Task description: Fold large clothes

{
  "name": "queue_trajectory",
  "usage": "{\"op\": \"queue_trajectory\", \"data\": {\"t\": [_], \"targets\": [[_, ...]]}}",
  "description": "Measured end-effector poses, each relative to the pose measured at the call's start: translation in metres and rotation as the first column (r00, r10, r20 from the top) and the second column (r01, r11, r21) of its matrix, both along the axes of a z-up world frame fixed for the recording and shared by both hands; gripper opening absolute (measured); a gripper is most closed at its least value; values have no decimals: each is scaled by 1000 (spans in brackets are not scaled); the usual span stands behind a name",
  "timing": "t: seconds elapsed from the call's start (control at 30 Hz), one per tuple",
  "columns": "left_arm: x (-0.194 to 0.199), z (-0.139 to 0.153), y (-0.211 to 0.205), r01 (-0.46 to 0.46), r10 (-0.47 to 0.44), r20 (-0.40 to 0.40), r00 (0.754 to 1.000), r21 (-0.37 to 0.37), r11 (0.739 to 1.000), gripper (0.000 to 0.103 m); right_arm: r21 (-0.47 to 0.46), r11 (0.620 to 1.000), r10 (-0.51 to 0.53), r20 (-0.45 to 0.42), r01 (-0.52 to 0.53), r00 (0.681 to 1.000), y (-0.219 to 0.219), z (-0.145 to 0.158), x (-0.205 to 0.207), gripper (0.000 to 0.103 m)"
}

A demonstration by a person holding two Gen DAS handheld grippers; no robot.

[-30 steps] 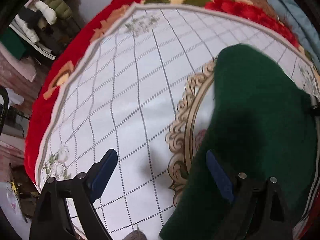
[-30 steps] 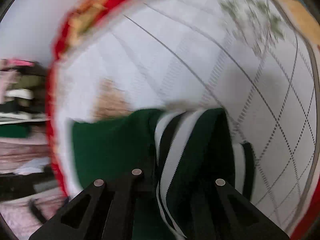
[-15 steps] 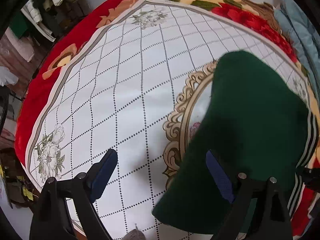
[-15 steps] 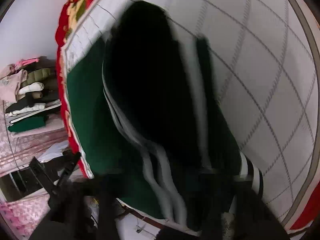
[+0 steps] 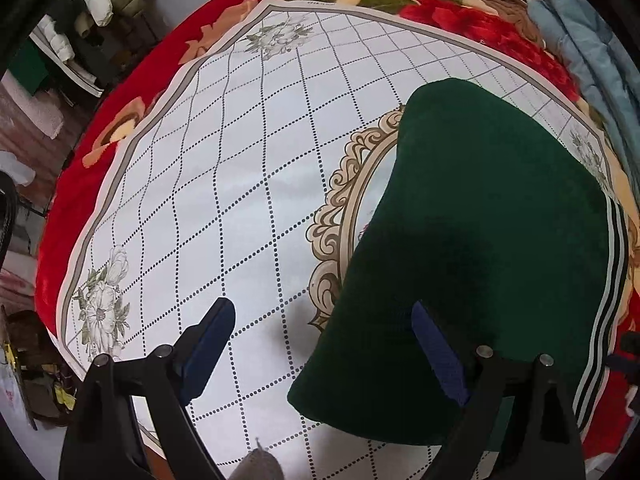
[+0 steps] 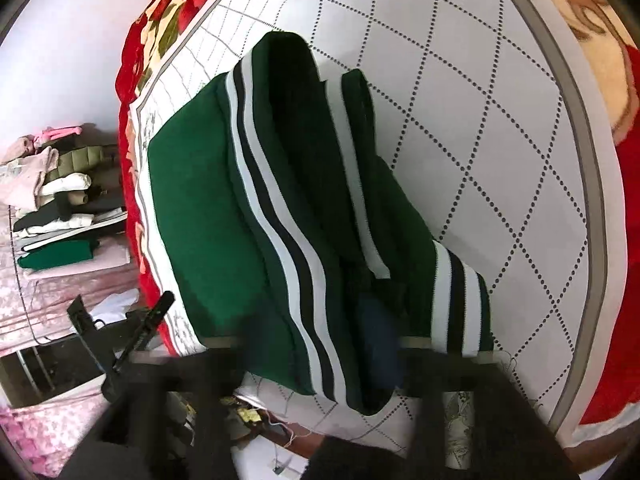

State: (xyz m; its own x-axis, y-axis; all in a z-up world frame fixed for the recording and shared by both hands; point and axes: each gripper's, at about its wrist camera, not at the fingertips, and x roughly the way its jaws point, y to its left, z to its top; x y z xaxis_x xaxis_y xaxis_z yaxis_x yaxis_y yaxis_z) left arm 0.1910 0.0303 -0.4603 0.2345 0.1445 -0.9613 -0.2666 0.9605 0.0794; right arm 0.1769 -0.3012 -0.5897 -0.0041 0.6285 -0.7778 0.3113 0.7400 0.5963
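Observation:
A dark green garment [image 5: 480, 240] with white and black striped trim lies folded on the white patterned cloth [image 5: 240, 200]. My left gripper [image 5: 324, 344] is open and empty; its right finger hovers over the garment's near left part, its left finger over bare cloth. In the right wrist view the same garment [image 6: 208, 208] shows its striped hem and cuff. My right gripper [image 6: 320, 364] sits at the garment's near edge with fabric bunched between the blurred fingers; one blue pad [image 6: 380, 344] shows against the fabric.
A red floral blanket [image 5: 80, 184] lies under the white cloth. Light blue bedding [image 5: 592, 48] lies at the far right. Stacks of folded clothes [image 6: 56, 200] sit on a shelf to the left. The bed's edge runs close below the grippers.
The right gripper has pulled back toward the near edge and the garment now lies flatter with its stripes in clear view. The left gripper has stayed open while the garment settled on the cloth.

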Motion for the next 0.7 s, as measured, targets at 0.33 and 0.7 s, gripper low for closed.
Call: {"op": "queue_trajectory", "data": {"t": [0.33,0.7], "targets": [[8,13,-11,17,-18,15,1000,36,999,90,-90,996,-31,-56,26,998,3,-30,-35,7],[56,28,-28,67,-70,61,996,52,996,90,-116,992,-50,40,55,998,-20,12,11,70]]}}
